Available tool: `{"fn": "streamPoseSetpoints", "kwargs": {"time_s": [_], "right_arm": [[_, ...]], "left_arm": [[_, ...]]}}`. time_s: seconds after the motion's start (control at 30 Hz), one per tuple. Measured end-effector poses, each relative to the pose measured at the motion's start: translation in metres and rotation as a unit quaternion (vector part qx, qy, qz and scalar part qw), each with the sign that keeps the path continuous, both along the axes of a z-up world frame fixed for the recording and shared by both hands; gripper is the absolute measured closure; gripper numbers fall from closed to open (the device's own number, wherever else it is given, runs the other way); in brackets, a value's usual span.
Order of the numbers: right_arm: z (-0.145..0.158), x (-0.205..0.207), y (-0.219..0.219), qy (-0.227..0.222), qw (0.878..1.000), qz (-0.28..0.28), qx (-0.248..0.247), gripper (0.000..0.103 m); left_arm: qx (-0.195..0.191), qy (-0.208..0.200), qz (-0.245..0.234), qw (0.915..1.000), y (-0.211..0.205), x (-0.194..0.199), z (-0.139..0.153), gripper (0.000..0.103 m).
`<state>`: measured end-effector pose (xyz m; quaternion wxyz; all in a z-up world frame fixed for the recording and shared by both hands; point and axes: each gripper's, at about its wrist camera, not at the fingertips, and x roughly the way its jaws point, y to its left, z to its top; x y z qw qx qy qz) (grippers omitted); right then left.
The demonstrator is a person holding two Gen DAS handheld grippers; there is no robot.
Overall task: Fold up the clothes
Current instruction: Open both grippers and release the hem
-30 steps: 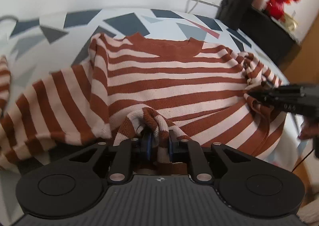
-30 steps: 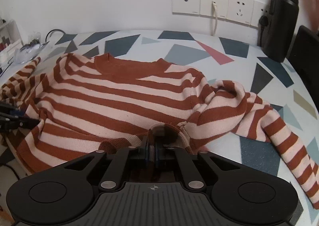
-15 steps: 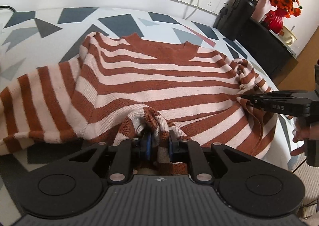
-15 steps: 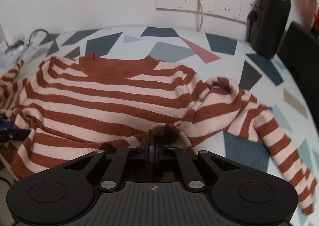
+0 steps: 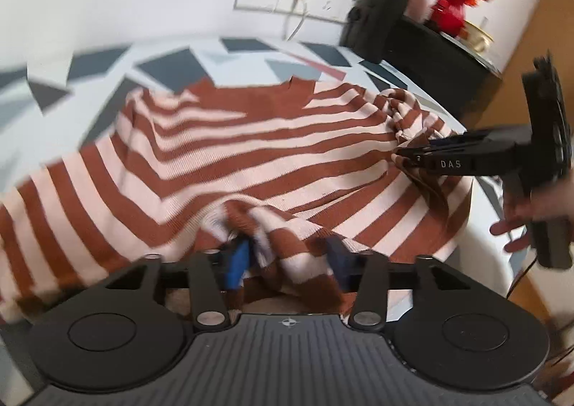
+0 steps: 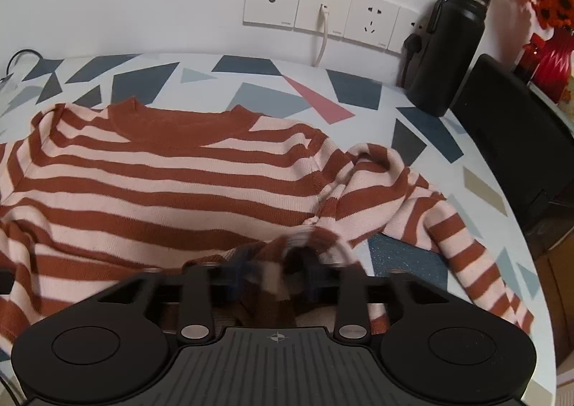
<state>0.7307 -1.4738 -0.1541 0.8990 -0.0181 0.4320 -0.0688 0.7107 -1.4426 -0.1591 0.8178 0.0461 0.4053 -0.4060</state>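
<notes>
Both grippers, pressed tight on the hem half a second ago, now stand with their fingers spread. Left gripper (image 5: 288, 255): jaws apart, a loose fold of fabric lying between the blue pads without being pinched; image blurred by motion. Right gripper (image 6: 274, 268): in its own view the jaws likewise stand apart, the hem bunched slackly between them, also blurred; seen from the left wrist view (image 5: 405, 155) its tips sit against the garment's right edge, and whether they touch the cloth there cannot be told. Hand (image 5: 531, 216): grips the right gripper's handle, just off the table's right edge. Striped sweater (image 6: 172, 183): rust-brown and pale pink, spread front-up across the middle of the table, collar toward the far edge by the wall, hem at the near edge under both grippers. Its right sleeve (image 6: 462, 237) is crumpled at the shoulder and trails toward the table's near right edge. Table (image 6: 272, 97): white surface with grey, blue and pink angular patches. Black bottle (image 6: 448, 47): upright at the far right corner, against the wall. Wall sockets (image 6: 323, 8): row of white plates above the far edge, one with a white cable plugged in. Red vase with orange flowers (image 6: 552, 47): right of the bottle, beyond a dark chair back (image 6: 509, 140).
</notes>
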Motion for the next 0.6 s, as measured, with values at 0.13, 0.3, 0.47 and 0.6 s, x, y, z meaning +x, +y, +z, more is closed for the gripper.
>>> {"fn": "streamPoseSetpoints", "kwargs": {"time_s": [0.13,0.3,0.47,0.6], "right_arm": [[0.015,-0.004,-0.004,0.005,0.999,-0.018,0.036,0.001],[0.036,-0.007,-0.013,0.012,0.995,-0.051,0.09,0.001],[0.082,-0.011,-0.029,-0.025,0.99,-0.1,0.099,0.001],[0.133,0.001,-0.032,-0.045,0.992,-0.112,0.04,0.001]], "left_arm": [[-0.018,-0.008,0.023,0.9996,0.003,-0.003,0.014,0.012],[-0.058,-0.01,0.005,0.9982,0.002,-0.002,0.031,0.01],[-0.072,-0.065,0.03,0.9948,0.015,0.006,0.062,0.002],[-0.052,-0.098,0.07,0.9913,0.036,0.031,0.088,0.002]]}}
